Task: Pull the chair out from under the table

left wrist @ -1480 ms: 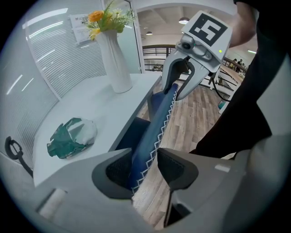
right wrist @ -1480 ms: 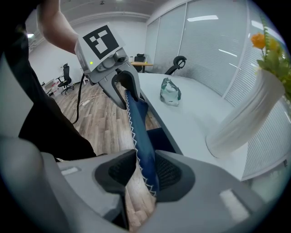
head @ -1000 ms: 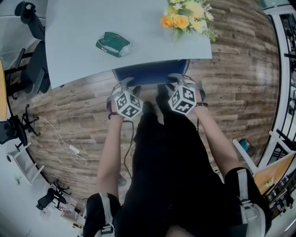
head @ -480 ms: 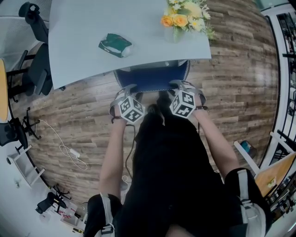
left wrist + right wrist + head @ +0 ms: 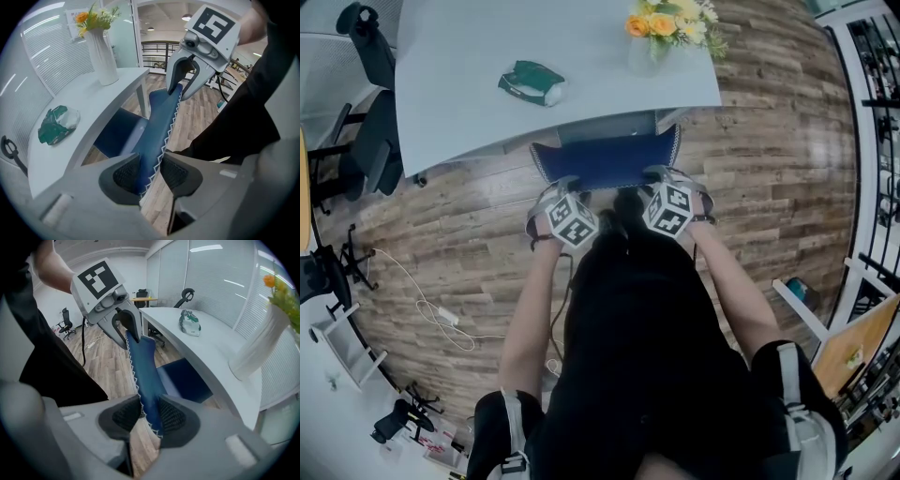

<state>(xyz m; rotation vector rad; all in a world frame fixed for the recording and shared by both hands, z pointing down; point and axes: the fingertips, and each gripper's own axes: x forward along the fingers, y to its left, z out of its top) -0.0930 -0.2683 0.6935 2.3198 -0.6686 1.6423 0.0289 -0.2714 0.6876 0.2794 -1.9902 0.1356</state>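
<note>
Both clamp blue fabric chair backrest (image 5: 605, 161): left gripper (image 5: 151, 174) just tightened, right gripper (image 5: 150, 417) just eased. Uneven grip could slip, yawing it into white table (image 5: 459, 84) at 12 o'clock.

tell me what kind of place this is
Most likely an office: a blue fabric chair at a long white table, black swivel office chairs on the wood-plank floor, and glass partition walls with blinds.
</note>
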